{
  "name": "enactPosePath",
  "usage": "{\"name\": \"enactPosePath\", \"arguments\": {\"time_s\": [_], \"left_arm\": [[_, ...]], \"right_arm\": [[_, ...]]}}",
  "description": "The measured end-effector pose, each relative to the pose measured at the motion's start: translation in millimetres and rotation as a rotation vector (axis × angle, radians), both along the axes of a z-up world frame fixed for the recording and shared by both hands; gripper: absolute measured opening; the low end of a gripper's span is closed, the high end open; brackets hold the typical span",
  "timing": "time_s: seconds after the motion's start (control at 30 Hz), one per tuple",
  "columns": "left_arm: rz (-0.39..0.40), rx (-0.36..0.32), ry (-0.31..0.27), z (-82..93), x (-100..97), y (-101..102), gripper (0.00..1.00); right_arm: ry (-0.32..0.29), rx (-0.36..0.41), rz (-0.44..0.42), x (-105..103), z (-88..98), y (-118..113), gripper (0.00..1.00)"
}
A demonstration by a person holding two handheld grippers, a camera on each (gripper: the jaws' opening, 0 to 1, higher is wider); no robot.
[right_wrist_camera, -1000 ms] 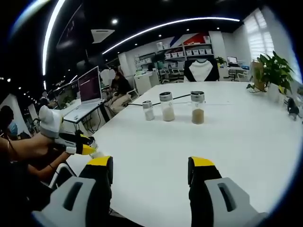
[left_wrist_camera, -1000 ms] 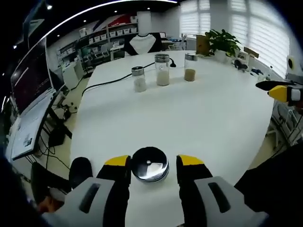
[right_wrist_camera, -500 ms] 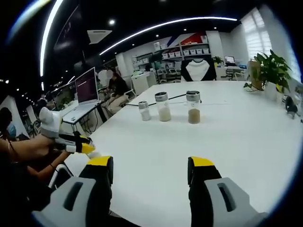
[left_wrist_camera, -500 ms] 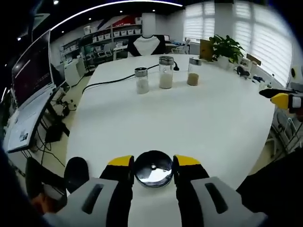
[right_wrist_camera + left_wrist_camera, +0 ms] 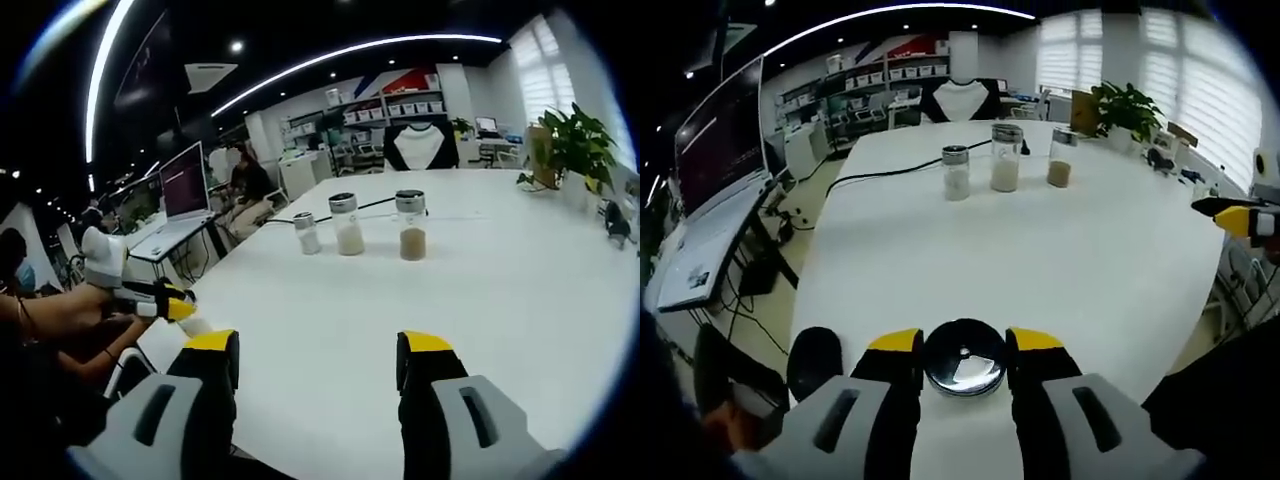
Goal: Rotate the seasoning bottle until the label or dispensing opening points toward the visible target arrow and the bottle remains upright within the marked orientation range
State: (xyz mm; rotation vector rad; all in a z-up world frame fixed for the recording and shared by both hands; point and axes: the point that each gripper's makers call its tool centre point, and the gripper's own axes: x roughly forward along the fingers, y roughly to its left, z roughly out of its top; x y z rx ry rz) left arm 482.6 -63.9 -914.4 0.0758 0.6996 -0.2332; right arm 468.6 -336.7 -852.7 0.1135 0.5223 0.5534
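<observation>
While the left tongs [image 5: 960, 345] sit low at the near edge of the broad white tabletop [image 5: 1040, 250], their yellow-tipped jaws stand close on either side of a round, shiny metal-capped seasoning bottle [image 5: 962, 357] seen from above, the pads right against its cap on both sides. That is a grip, as far as the left gripper view can tell, and the bottle looks upright. Across the tabletop, toward its far edge, three glass jars stand in a row: a short jar of white powder [image 5: 956, 173], a taller jar of pale grains [image 5: 1005, 158] and a jar of brown spice [image 5: 1061, 159]. A black cable [image 5: 880, 172] trails off past them to the left edge.

Over to the right gripper view, and here the right tongs [image 5: 318, 362] hang wide open above bare tabletop, nothing between the jaws. The same three jars line up ahead: white powder [image 5: 307, 233], pale grains [image 5: 347, 224], brown spice [image 5: 412, 226]. At the left of this view comes the other gripper, held in a person's hand [image 5: 70, 310]; the bottle itself is hidden there. A leafy green potted plant [image 5: 575, 150] stands by the far right corner. No arrow or marking can be made out.
</observation>
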Motion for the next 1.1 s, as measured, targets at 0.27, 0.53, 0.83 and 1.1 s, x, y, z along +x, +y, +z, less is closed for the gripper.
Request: {"name": "enactPosePath", "arguments": {"time_s": [0.27, 0.53, 0.83, 1.1], "left_arm": [[0.009, 0.016, -0.008, 2.5, 9.3, 9, 0.34], [0.023, 0.005, -0.01, 4.8, 16.9, 11, 0.34], [-0.005, 0.032, 0.02, -5.6, 16.9, 5, 0.34], [-0.036, 0.073, 0.031, -6.6, 15.7, 5, 0.35]], "right_arm": [[-0.005, 0.007, 0.005, 1, 1.4, 5, 0.63], [-0.01, 0.002, 0.0, 2, 3.3, 3, 0.63], [0.002, -0.002, -0.016, 0, 0.9, -5, 0.62], [0.004, -0.001, -0.017, 2, -0.1, -7, 0.62]]}}
